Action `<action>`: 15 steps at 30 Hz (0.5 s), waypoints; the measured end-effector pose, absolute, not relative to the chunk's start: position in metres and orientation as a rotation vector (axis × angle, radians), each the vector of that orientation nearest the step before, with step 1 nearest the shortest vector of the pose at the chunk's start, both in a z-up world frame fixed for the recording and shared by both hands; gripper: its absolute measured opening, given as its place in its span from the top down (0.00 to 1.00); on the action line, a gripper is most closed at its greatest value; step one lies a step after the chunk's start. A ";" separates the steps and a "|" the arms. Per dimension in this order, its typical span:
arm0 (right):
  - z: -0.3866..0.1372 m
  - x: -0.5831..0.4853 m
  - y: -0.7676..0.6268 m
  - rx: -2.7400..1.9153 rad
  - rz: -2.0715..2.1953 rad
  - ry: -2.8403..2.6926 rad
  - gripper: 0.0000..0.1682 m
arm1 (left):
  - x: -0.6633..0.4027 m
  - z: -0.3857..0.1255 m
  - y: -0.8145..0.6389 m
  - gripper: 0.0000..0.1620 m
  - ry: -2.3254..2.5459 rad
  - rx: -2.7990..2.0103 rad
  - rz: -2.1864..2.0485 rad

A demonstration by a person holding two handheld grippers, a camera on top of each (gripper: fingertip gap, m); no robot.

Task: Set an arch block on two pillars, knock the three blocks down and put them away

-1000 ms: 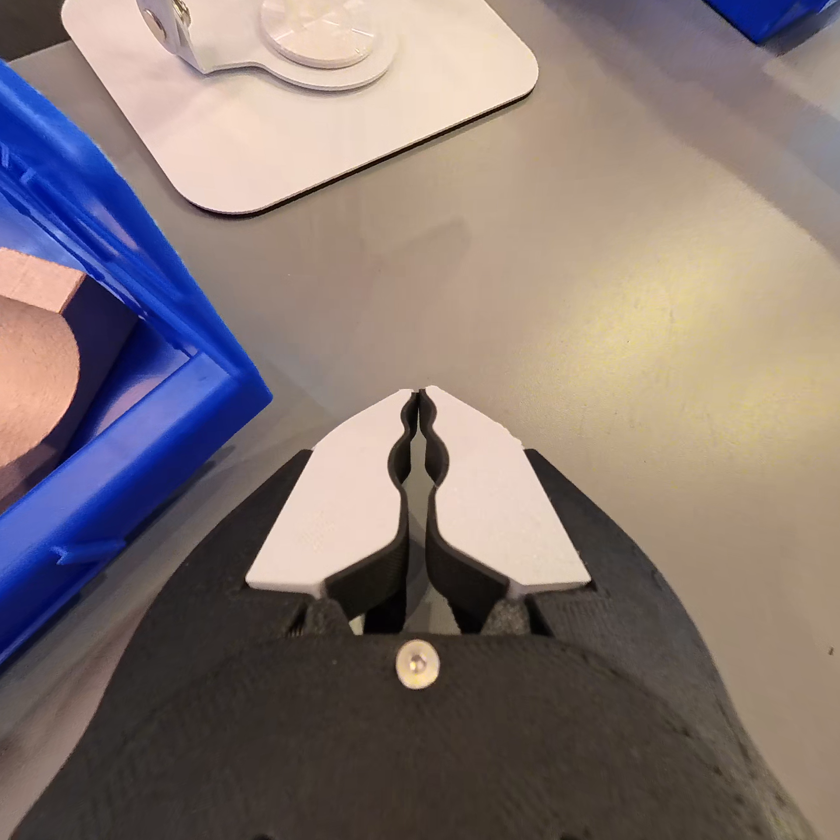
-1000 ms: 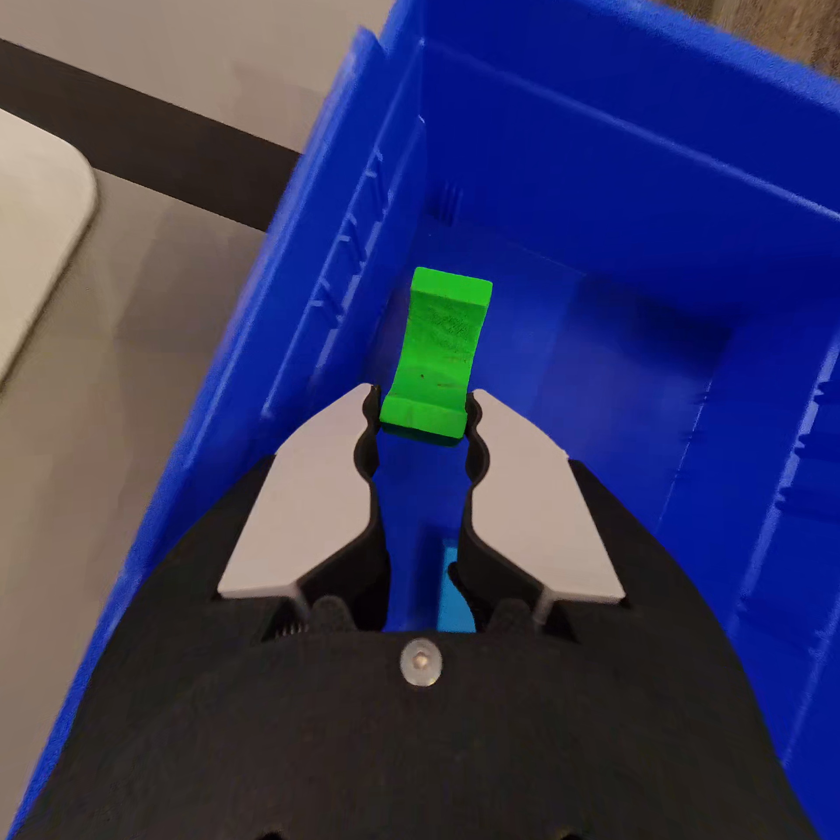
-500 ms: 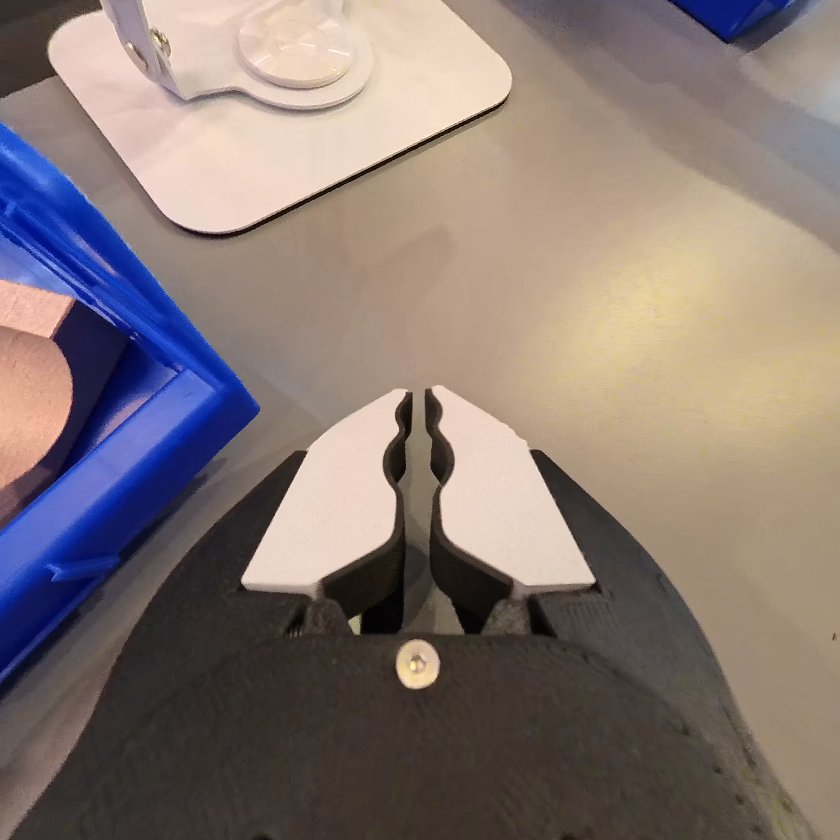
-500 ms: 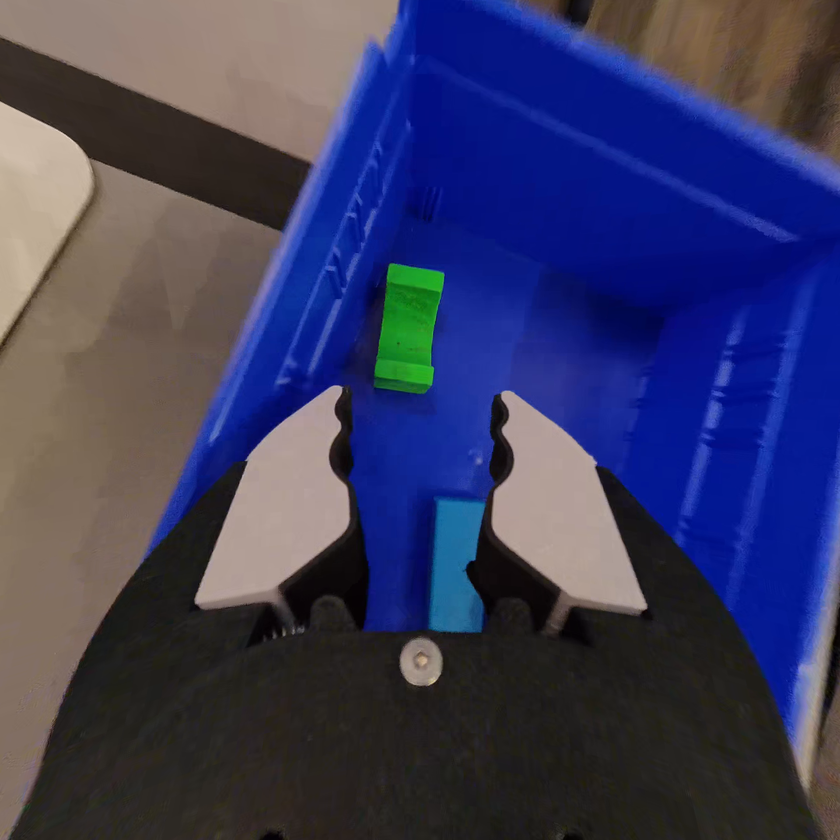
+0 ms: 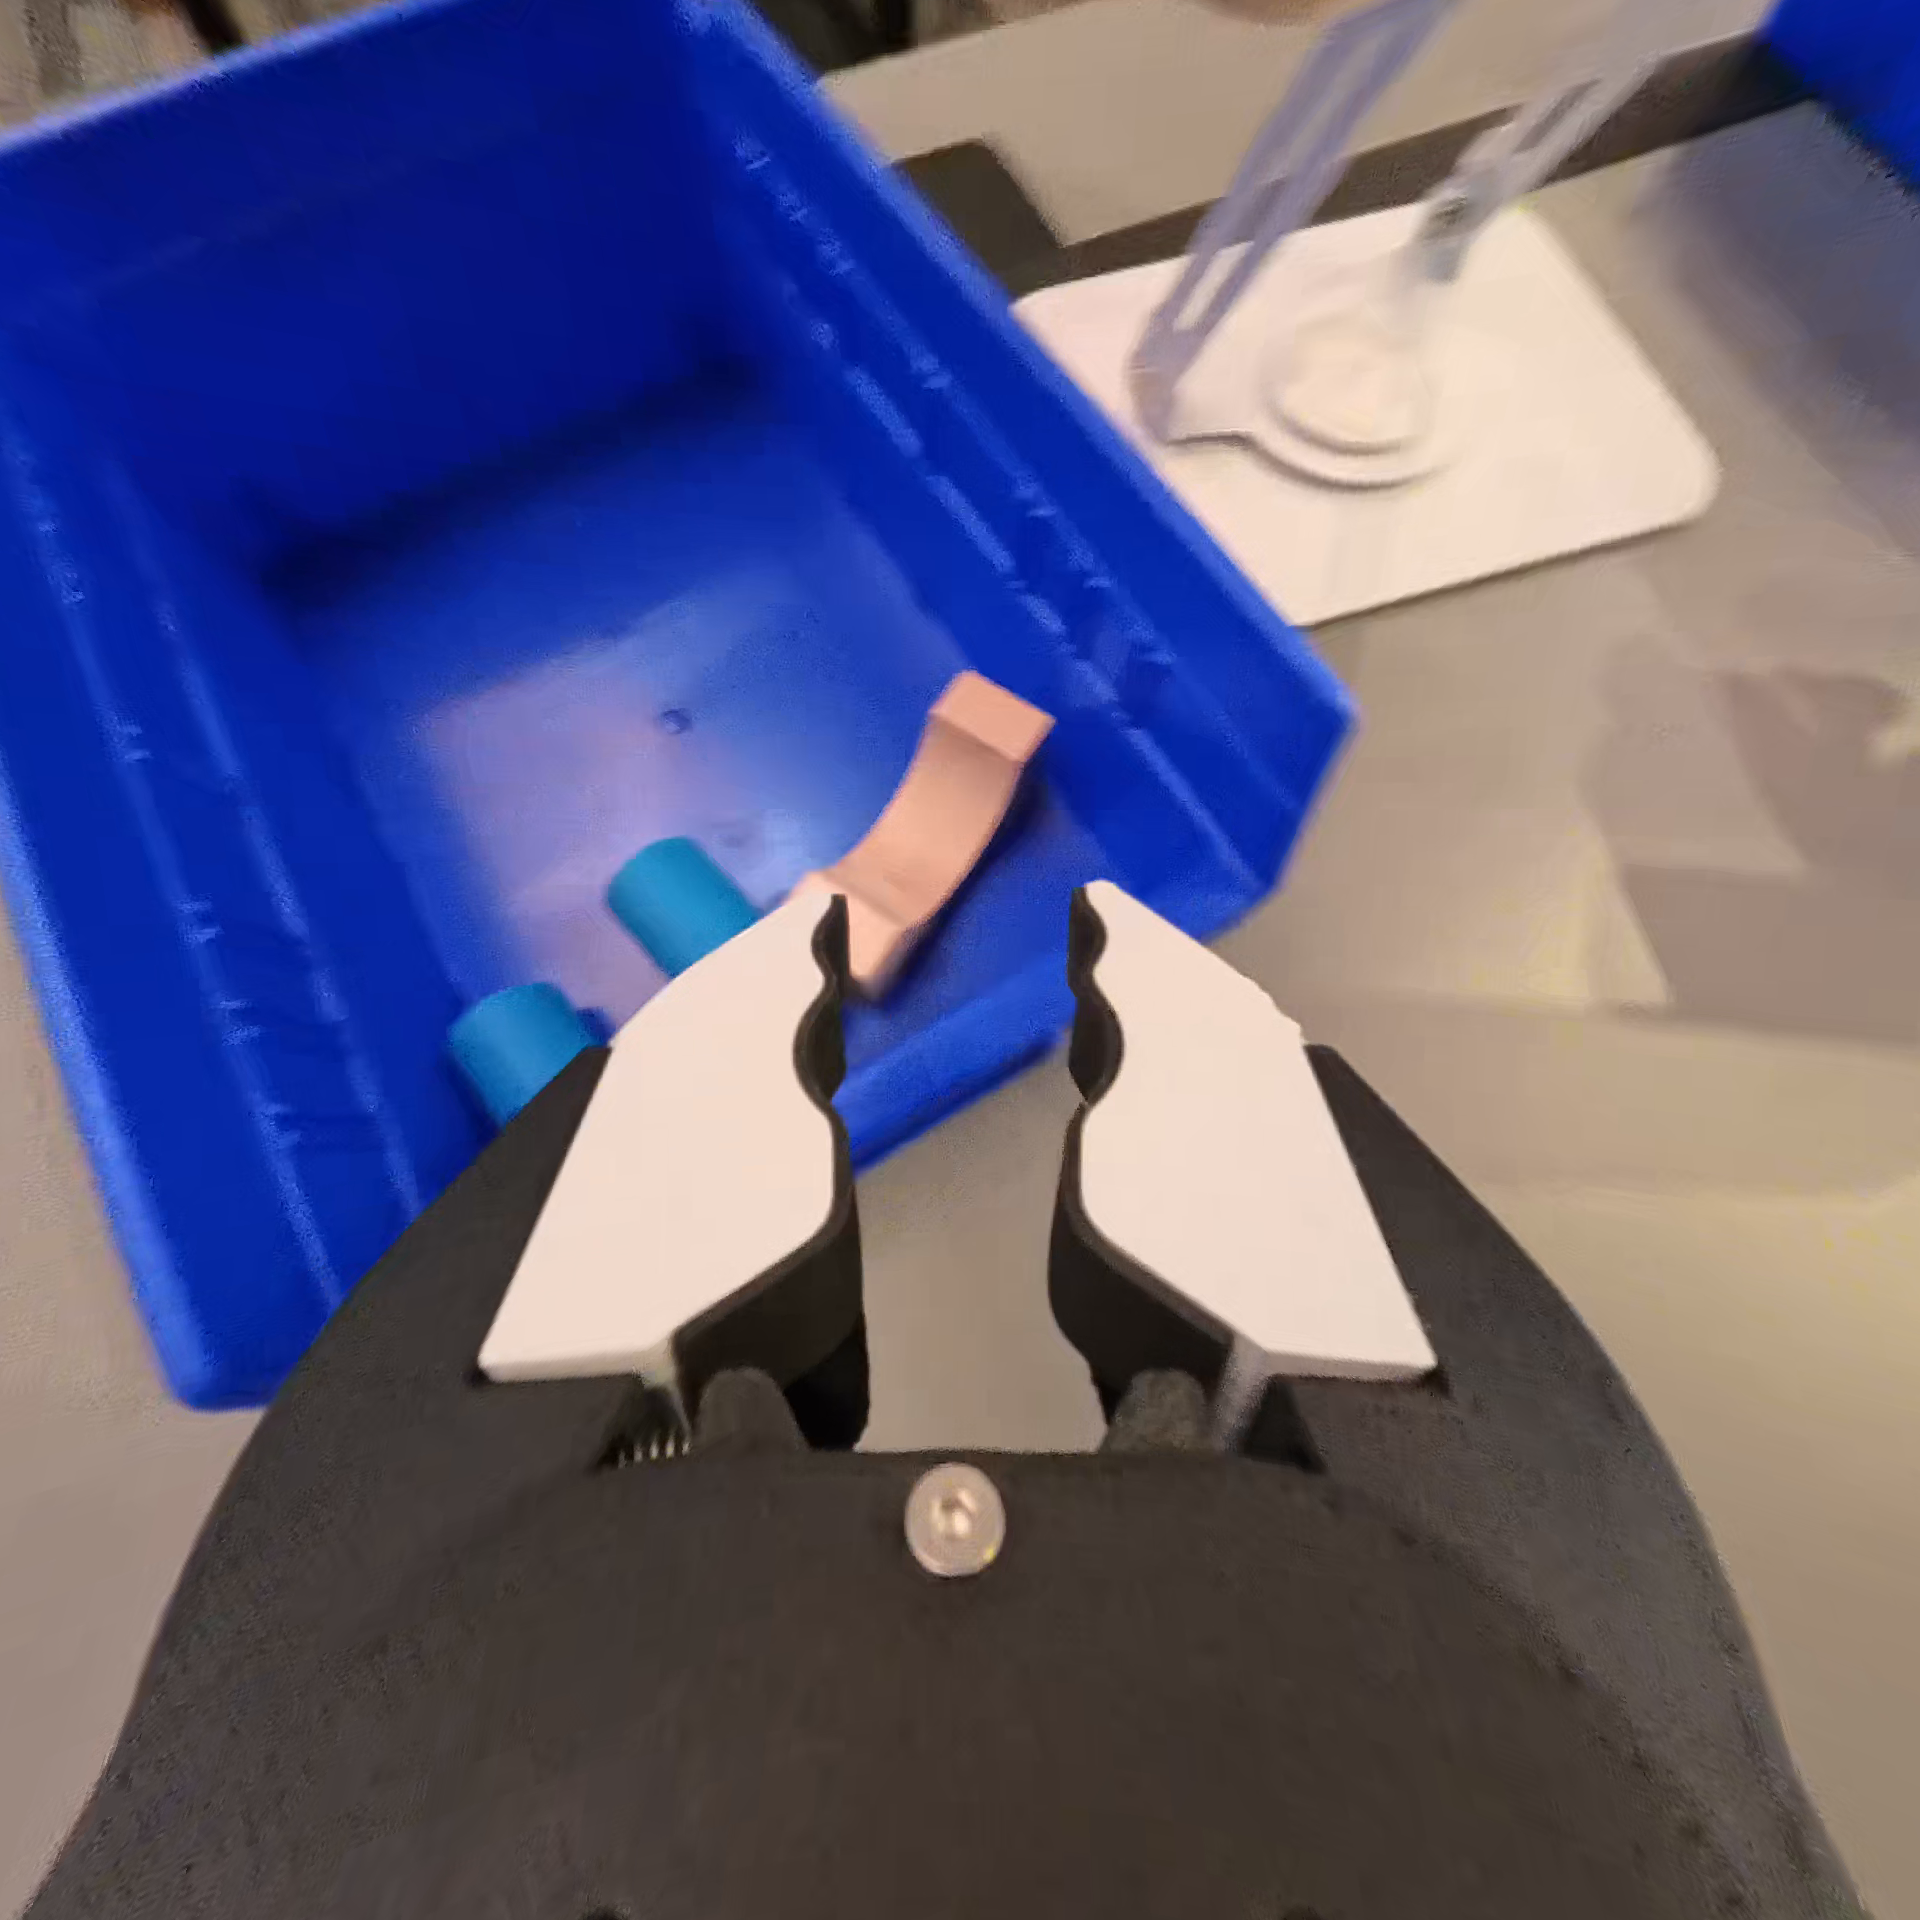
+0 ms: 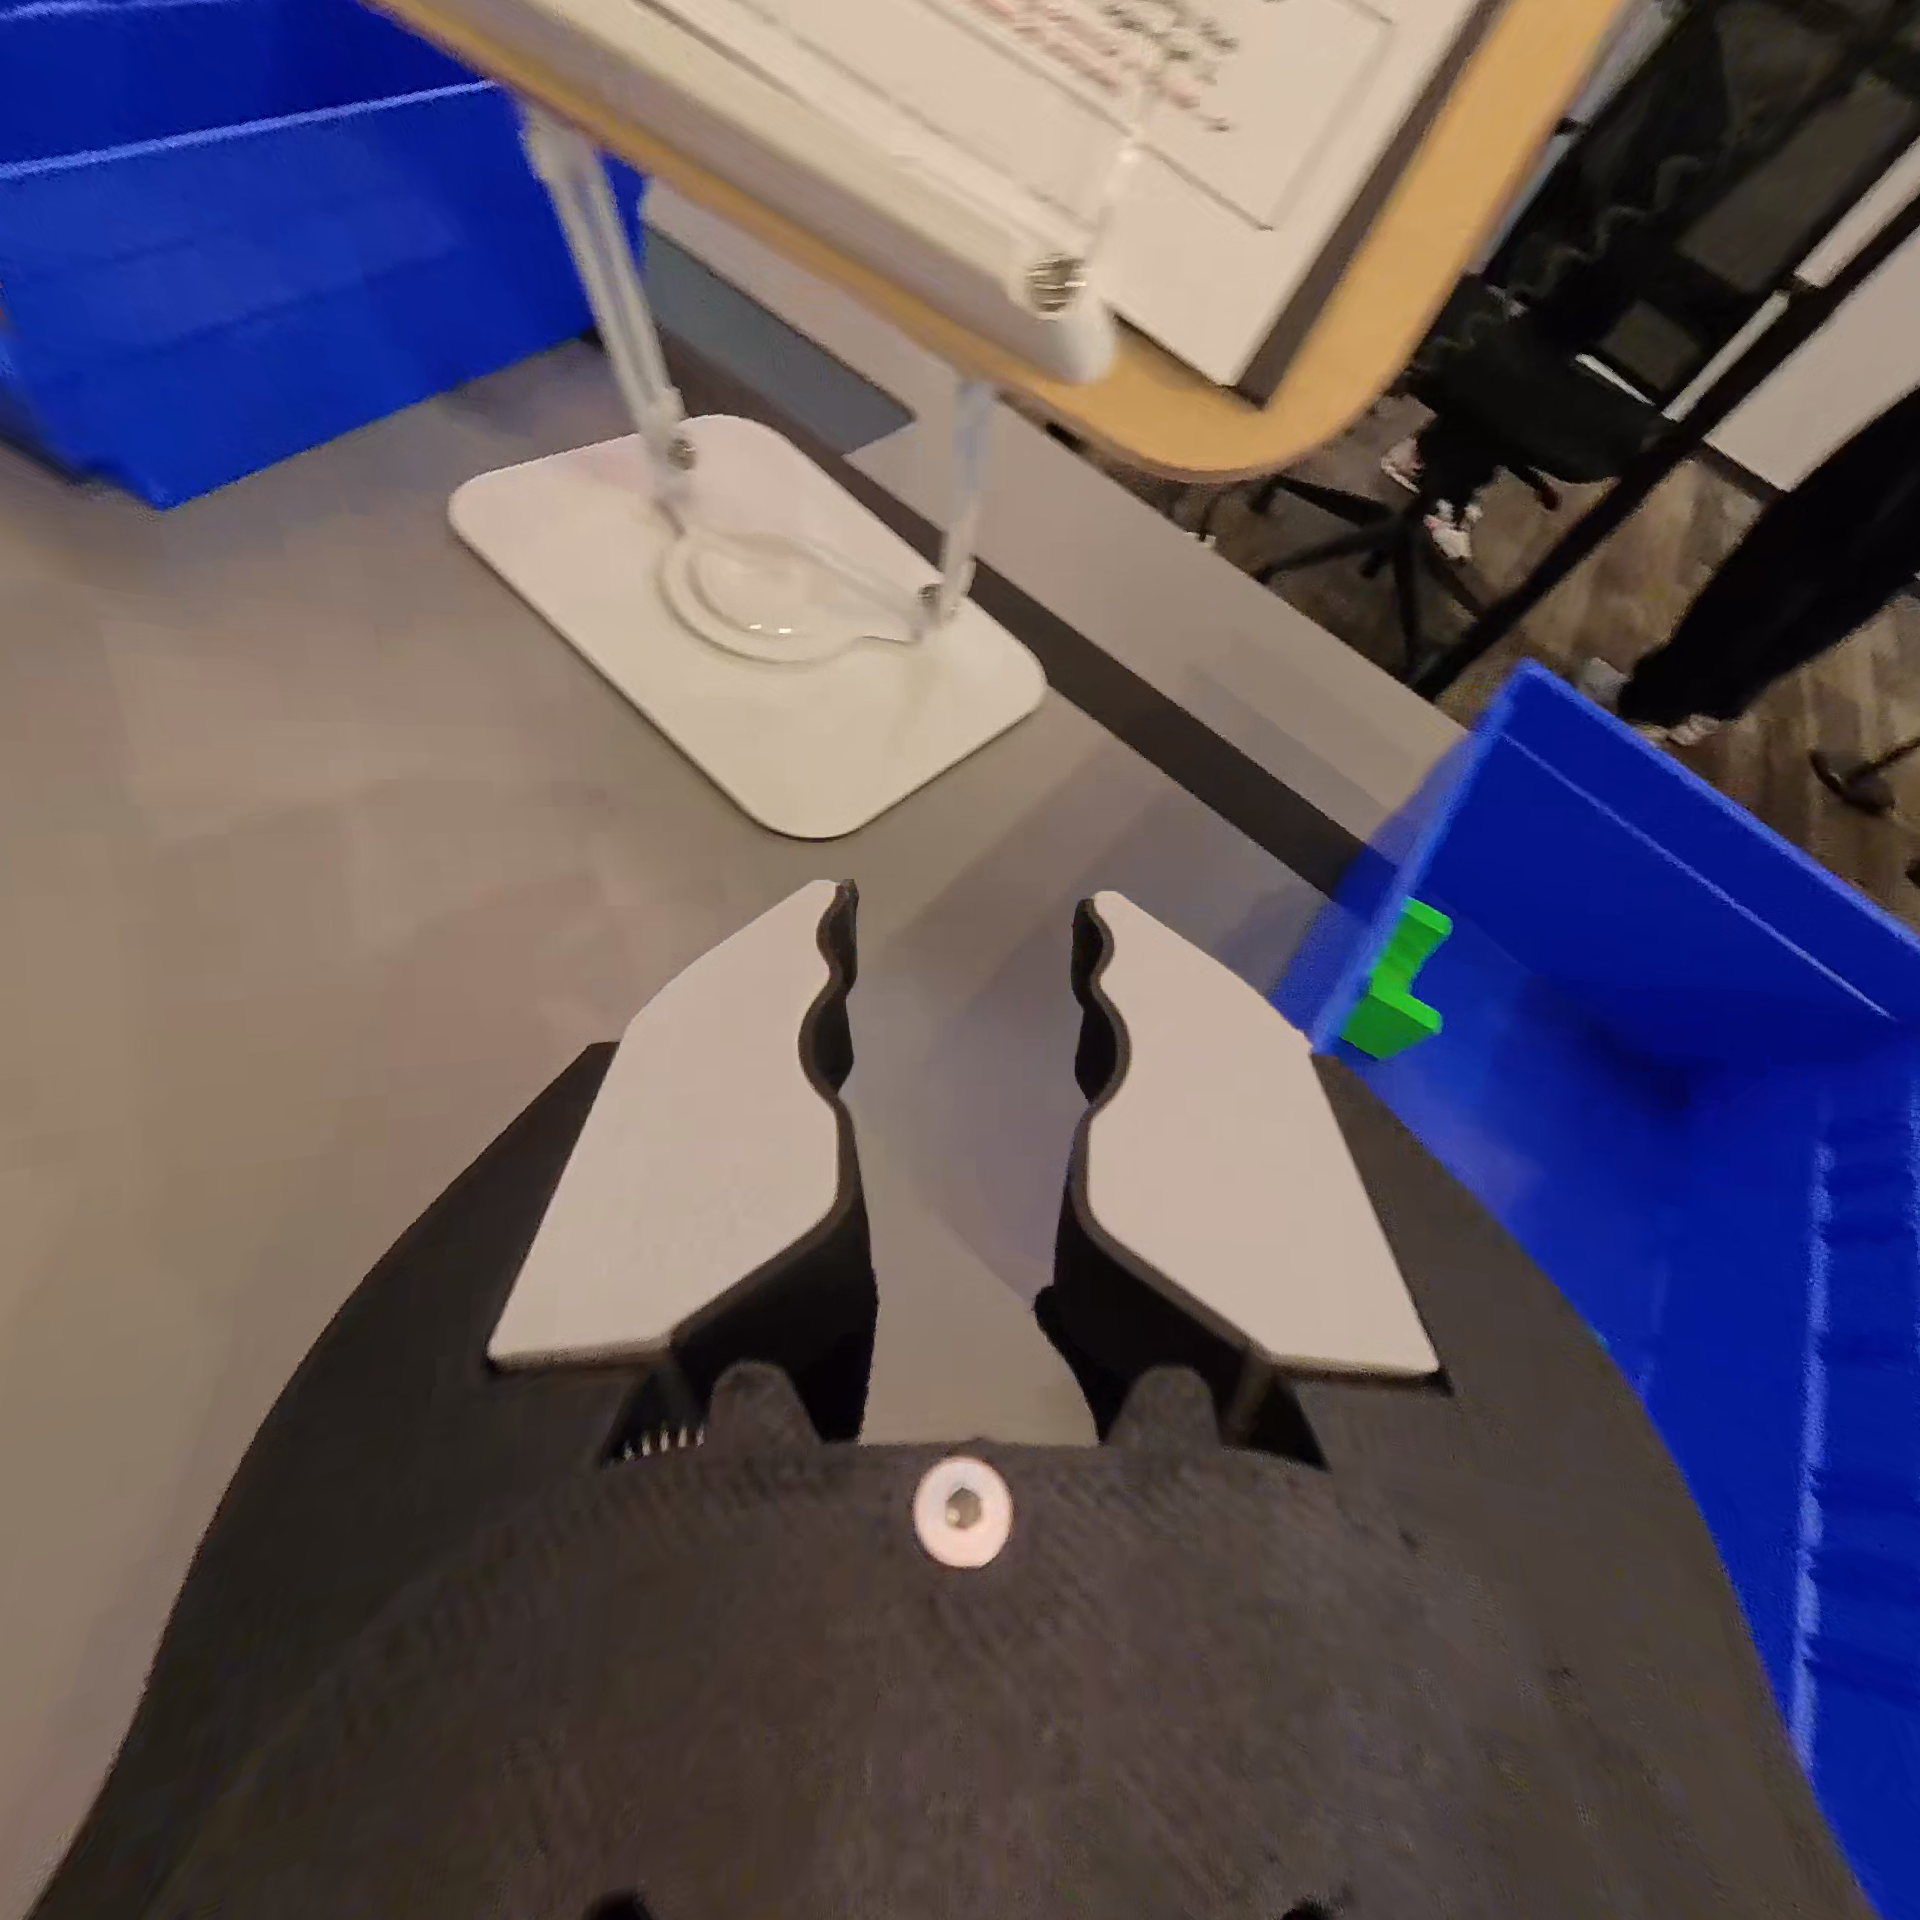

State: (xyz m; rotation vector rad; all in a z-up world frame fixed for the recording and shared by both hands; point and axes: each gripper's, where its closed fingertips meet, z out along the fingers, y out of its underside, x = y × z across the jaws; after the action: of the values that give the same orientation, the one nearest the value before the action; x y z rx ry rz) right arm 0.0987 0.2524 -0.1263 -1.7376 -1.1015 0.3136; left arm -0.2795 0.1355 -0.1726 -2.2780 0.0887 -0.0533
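Note:
In the left wrist view a pink arch block point(image 5: 935, 821) lies in a blue bin point(image 5: 1122, 613) with two light-blue cylinders point(image 5: 675, 909) point(image 5: 514, 1044). My left gripper point(image 5: 951, 914) is open and empty, raised over the bin's near right corner. In the right wrist view a green arch block point(image 6: 1397, 982) lies inside a second blue bin point(image 6: 1662, 904) at the right. My right gripper point(image 6: 966, 914) is open and empty over the grey table, left of that bin.
A white stand base point(image 6: 758, 644) with thin legs holds a tilted board with a sheet point(image 6: 1039, 156) at the table's far side; it also shows in the left wrist view point(image 5: 1382, 416). Another blue bin point(image 6: 260, 281) stands far left. The table edge point(image 6: 1195, 717) runs behind. The left gripper's tips are roughly 40 cm from the right gripper's. The right gripper is farther from the pink arch block point(image 5: 935, 821), some 40 cm, than the left, some 9 cm.
My right gripper let go of the green arch in its bin, opened, and pulled back left out of the bin. My left gripper opened, rose and swung left over its bin.

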 end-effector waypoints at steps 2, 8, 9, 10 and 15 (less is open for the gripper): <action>-0.134 0.088 0.247 -1.729 0.311 -1.151 0.76 | -0.299 -0.184 0.148 0.77 -0.012 -2.388 -0.094; -0.151 0.075 0.237 -1.725 0.334 -1.235 0.76 | -0.324 -0.228 0.155 0.70 -0.188 -2.753 -0.147; -0.151 0.074 0.236 -1.719 0.334 -1.239 0.76 | -0.334 -0.229 0.157 0.73 -0.207 -2.764 -0.073; -0.150 0.074 0.236 -1.713 0.327 -1.244 0.76 | -0.337 -0.232 0.158 0.72 -0.251 -2.778 -0.094; -0.152 0.073 0.232 -1.704 0.329 -1.264 0.75 | -0.344 -0.239 0.159 0.74 -0.311 -2.843 -0.110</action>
State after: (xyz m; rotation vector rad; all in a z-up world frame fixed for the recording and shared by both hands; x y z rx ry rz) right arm 0.0728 0.2324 -0.1517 -1.7039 -1.2640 0.3288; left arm -0.3444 0.1586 -0.2389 -2.8426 -0.3109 -0.1103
